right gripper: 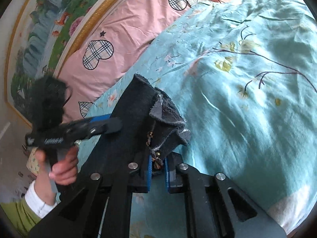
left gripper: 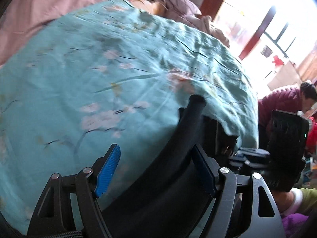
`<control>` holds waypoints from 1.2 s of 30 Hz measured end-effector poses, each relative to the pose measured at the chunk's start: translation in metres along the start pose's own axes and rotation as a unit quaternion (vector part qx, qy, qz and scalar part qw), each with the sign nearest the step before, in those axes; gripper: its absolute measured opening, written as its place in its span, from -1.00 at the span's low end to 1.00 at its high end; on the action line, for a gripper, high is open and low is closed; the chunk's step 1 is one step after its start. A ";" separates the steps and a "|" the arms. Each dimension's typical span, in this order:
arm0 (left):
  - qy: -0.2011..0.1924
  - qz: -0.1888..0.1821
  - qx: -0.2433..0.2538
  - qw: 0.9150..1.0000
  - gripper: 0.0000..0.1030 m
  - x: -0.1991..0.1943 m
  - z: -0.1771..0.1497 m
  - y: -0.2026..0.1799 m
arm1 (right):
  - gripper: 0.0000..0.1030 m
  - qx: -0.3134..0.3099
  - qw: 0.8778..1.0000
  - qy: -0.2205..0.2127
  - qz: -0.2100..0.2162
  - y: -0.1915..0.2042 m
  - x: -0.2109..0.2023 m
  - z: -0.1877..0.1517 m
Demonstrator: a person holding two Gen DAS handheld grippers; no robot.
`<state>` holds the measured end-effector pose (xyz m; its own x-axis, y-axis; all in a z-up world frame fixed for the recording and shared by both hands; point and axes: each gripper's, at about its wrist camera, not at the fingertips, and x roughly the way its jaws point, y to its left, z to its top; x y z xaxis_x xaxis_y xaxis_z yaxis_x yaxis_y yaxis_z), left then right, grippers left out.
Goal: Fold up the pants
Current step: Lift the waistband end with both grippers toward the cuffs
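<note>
Daylight blows out the window [left gripper: 263,19], motion blur smears the bedspread [left gripper: 99,69], and fisheye edges curve darkly.

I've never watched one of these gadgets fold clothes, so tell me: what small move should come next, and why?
Probably closing the left gripper on the dark pants. Its fingers stand wide open with the cloth lying between them, while the right gripper is already shut on the waist end above the teal bedspread.
</note>
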<state>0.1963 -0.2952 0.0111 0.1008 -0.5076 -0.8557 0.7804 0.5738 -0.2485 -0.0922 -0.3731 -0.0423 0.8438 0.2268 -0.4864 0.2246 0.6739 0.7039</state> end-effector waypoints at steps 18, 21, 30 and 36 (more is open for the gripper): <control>-0.029 -0.110 -0.010 0.993 -0.81 0.003 0.010 -0.002 | -0.79 0.008 0.999 -0.008 0.044 -0.003 -0.005 0.000; -0.056 -0.113 -0.010 0.992 -0.81 -0.021 0.006 -0.001 | -0.79 0.007 0.998 -0.014 0.066 0.006 -0.008 0.003; -0.126 -0.107 -0.013 0.986 -0.81 -0.095 -0.024 0.011 | -0.79 -0.022 0.986 -0.010 0.168 0.057 -0.010 0.012; -0.161 -0.085 -0.033 0.983 -0.81 -0.133 -0.060 0.026 | -0.79 -0.036 0.975 0.013 0.218 0.091 0.005 0.007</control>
<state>0.1665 -0.1744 0.0915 0.1702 -0.7713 -0.6133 0.7628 0.4972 -0.4134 -0.0640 -0.3150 0.0230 0.8385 0.5199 -0.1630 -0.1879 0.5567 0.8091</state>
